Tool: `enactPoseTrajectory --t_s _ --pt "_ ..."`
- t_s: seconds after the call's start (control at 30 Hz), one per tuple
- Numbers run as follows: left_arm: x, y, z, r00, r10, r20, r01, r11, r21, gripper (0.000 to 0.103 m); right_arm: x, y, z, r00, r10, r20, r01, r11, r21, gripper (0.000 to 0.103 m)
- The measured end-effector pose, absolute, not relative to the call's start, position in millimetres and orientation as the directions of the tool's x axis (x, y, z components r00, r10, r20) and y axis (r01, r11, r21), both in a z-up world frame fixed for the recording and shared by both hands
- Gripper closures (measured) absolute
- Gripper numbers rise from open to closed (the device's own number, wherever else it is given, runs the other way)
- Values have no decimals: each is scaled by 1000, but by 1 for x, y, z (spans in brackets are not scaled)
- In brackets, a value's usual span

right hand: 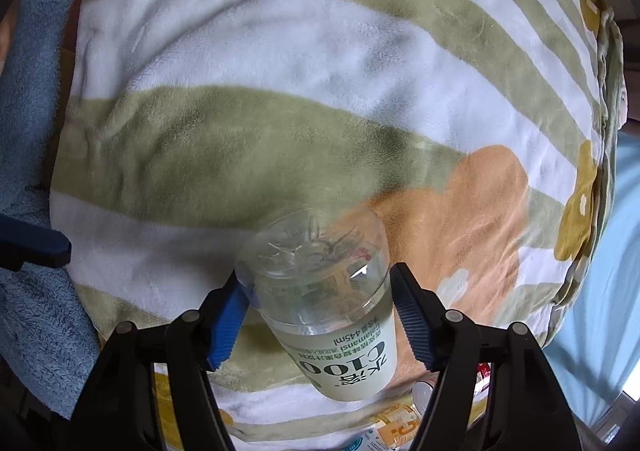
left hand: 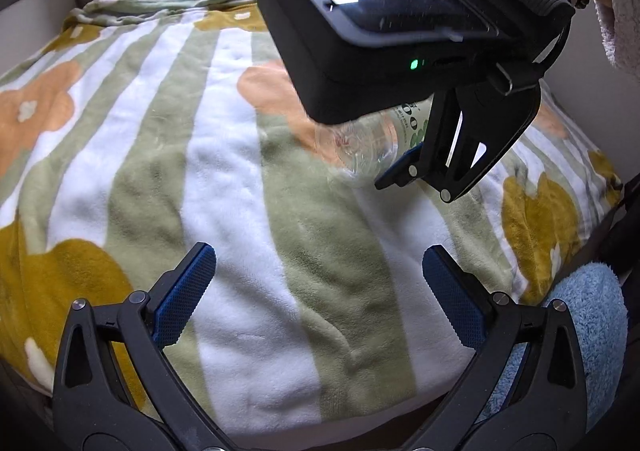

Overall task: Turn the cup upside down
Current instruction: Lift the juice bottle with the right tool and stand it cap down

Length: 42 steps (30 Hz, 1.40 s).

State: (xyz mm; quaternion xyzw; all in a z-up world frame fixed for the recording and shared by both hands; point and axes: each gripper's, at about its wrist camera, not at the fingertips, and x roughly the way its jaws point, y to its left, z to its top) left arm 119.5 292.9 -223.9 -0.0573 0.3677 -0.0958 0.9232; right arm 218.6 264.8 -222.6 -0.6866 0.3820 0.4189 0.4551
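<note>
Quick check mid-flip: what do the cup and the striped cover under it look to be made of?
The cup looks like thin clear plastic, glossy: the blanket shows through its wall and molded base, and a printed white label wraps its lower part. The right claw grips it at both sides. The cover appears to be soft fleece or plush fabric, matte, with fuzzy nap and soft wrinkles.

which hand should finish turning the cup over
Right. The right hand-held gripper is already shut on the clear cup, holding it above the striped blanket. The left hand-held gripper is open, holds nothing and sits apart from the cup.
</note>
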Motion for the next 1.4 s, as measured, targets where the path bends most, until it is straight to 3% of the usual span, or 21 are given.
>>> enactPoseTrajectory --t_s 0.23,0.37,0.57,0.7,1.4 --pt "116 293 -222 714 -222 -664 133 974 -182 0 244 250 -149 284 166 -944 -952 167 -257 39" --pt "115 292 -221 716 -217 -664 132 975 -176 0 253 219 -122 273 407 -871 -887 458 -64 39" --pt "117 293 -223 712 -214 -669 125 976 -178 0 236 183 -129 385 563 -731 -764 639 91 39" --pt "119 295 -225 705 -210 -677 117 976 -181 0 235 168 -136 433 565 -702 -705 698 127 39" --pt "119 297 -226 703 -217 -677 112 974 -197 0 241 161 -166 402 502 -766 -685 720 113 39"
